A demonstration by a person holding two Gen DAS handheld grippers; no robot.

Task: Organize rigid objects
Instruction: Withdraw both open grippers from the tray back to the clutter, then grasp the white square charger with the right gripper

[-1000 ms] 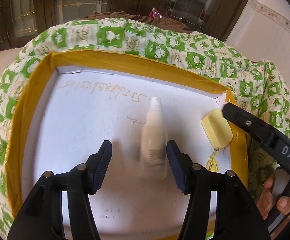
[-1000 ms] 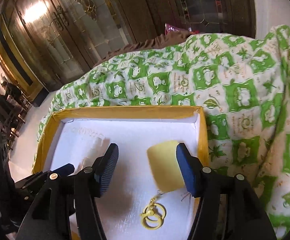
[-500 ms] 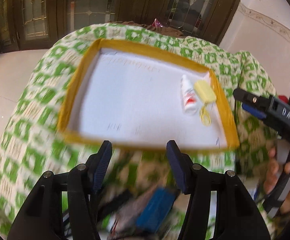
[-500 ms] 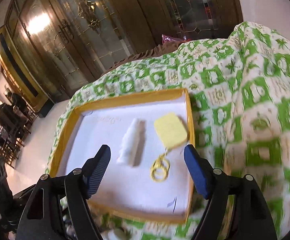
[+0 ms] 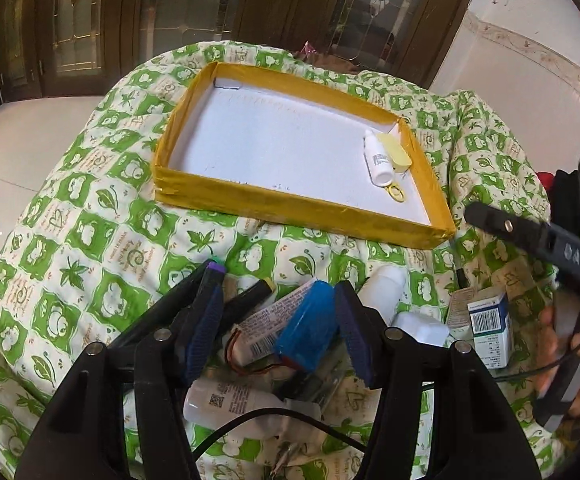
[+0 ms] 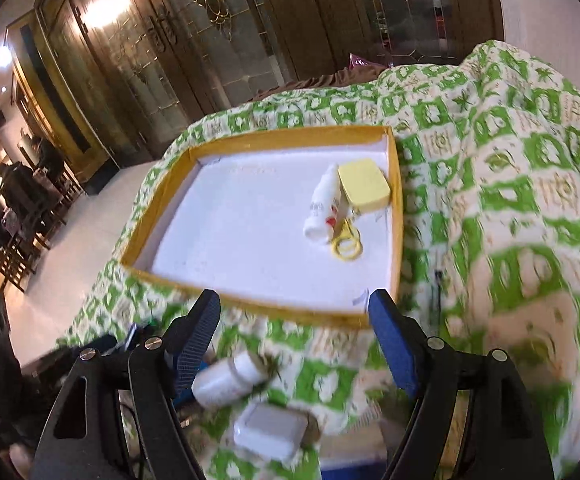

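A yellow-rimmed tray (image 5: 302,204) (image 6: 396,216) with a white floor lies on the green quilt. In its far right corner lie a small white bottle (image 5: 379,160) (image 6: 322,208), a yellow case (image 5: 397,152) (image 6: 364,186) and its yellow ring (image 5: 395,193) (image 6: 346,244). My left gripper (image 5: 278,320) hangs open over a pile in front of the tray. A blue cylinder (image 5: 308,328) and a printed tube (image 5: 262,328) lie under its gap. My right gripper (image 6: 296,320) is open above a white bottle (image 6: 230,380) and a white box (image 6: 270,432).
The pile also holds black markers (image 5: 246,300), a white bottle with a code label (image 5: 234,400), another white bottle (image 5: 382,292) and a blue-and-white carton (image 5: 490,328). A hand (image 5: 562,344) holds the right gripper. Glass doors stand beyond the quilt.
Both grippers have pulled back from the tray to the pile in front. The white bottle and yellow case stay behind in the tray. The right jaws now stand wider.
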